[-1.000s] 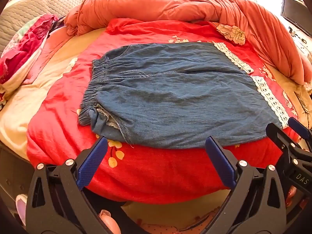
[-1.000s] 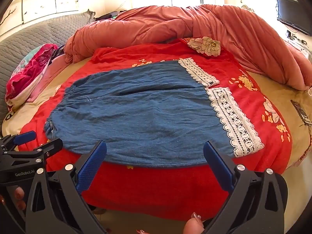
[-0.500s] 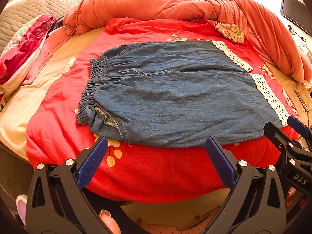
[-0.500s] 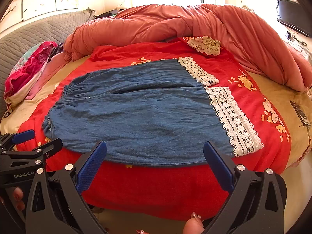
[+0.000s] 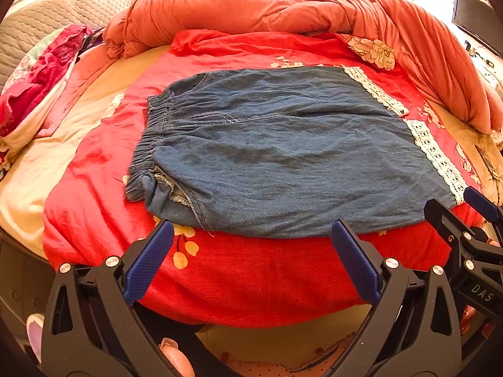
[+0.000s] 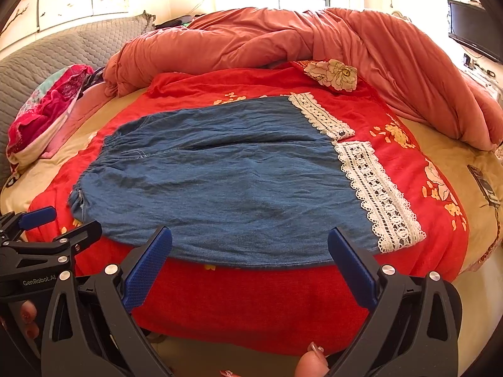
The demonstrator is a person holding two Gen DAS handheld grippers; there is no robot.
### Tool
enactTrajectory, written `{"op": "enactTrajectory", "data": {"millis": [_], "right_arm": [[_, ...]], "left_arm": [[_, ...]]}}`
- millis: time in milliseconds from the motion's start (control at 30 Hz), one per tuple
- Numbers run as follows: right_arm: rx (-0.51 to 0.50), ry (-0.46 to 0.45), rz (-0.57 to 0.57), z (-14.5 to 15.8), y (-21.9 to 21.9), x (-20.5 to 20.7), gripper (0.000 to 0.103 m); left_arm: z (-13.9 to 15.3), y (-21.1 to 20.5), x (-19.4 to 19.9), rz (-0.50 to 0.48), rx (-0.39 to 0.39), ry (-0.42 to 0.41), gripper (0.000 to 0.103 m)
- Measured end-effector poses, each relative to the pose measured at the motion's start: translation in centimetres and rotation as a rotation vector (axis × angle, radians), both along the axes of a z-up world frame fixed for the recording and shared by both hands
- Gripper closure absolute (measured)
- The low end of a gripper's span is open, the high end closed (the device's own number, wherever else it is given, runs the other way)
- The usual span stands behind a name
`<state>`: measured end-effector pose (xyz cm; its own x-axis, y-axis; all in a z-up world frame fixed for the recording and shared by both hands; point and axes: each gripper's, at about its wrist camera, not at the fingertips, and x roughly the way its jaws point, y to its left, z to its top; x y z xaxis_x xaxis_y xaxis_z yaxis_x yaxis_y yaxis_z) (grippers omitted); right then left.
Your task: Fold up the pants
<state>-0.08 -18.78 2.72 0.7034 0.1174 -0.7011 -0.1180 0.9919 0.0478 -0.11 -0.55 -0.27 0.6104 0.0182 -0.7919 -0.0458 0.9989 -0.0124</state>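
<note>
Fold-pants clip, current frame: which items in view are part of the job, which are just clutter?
In the job:
- denim pants, flat on the red sheet
- left gripper, open, short of the near edge
- right gripper, open, near the lace hem

Lying about:
- bunched orange duvet
- pink clothes pile
- wall TV
</note>
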Motion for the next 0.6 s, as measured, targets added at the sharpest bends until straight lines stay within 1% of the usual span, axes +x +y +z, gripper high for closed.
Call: {"op": "enactTrajectory", "data": {"millis": [300, 600], "right_arm": [[-0.001, 0.002, 0.004, -0.19, 0.5, -0.08, 0.004], [-0.009, 0.002, 0.005, -0.15, 0.67, 0.3, 0.004]], "left_arm": [[0.06, 0.14, 0.01, 0.01, 0.008, -0.001, 0.009], [-0.53, 0.69, 0.22, 0.02, 0.0, 0.002, 0.009]]}}
